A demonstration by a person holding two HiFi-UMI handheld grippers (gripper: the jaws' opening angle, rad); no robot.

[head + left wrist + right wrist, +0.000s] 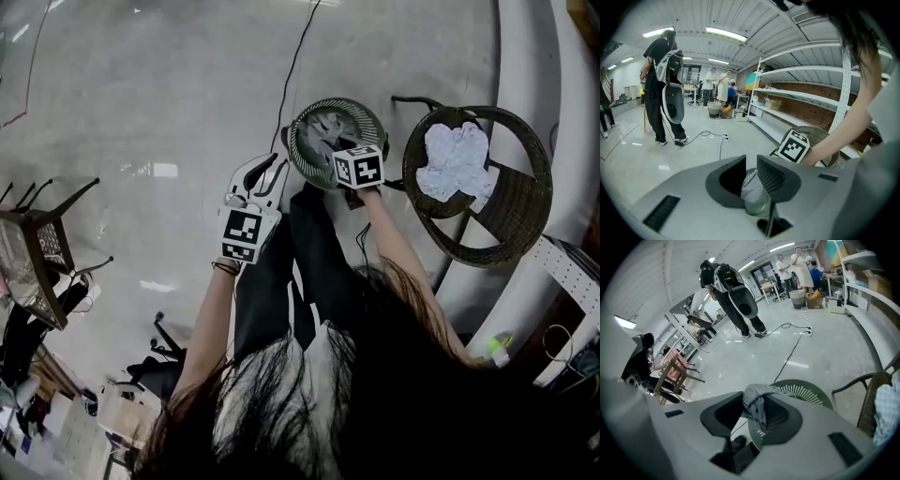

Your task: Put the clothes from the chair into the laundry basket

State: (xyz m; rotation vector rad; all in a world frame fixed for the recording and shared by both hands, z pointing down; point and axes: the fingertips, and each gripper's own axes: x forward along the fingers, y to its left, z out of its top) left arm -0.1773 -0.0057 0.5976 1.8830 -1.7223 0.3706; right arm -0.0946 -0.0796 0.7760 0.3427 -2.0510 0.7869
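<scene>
The left gripper and right gripper each pinch the grey cloth in narrow jaws by the basket. If one lets go late, the cloth may snag on the rim. White clothes lie on the chair.

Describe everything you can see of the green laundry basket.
The laundry basket is round, dull green and plastic-looking, with slotted walls. It stands upright and open on the pale floor, beside the wicker chair. The right gripper, fingers shut on grey cloth, holds it over the basket's mouth; grey cloth shows inside too.
</scene>
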